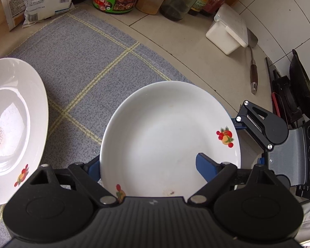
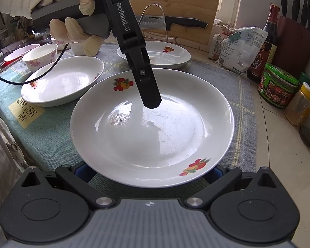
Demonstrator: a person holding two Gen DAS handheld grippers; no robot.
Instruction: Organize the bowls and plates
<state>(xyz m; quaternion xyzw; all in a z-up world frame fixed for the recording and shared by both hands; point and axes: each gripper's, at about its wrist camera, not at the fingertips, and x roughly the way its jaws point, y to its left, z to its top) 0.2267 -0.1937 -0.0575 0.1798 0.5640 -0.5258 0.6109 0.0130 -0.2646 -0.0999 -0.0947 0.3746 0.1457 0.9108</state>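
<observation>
The left gripper stands wide, one blue finger over the inside of the white plate and the other below its near rim; whether the pads press the rim I cannot tell. From the right wrist view the same gripper's finger hangs over the plate's well. The right gripper is also spread wide, its blue fingers almost hidden under the plate's near edge at either side; contact cannot be told. The plate sits on the grey-blue checked mat, beside two more fruit-print plates
</observation>
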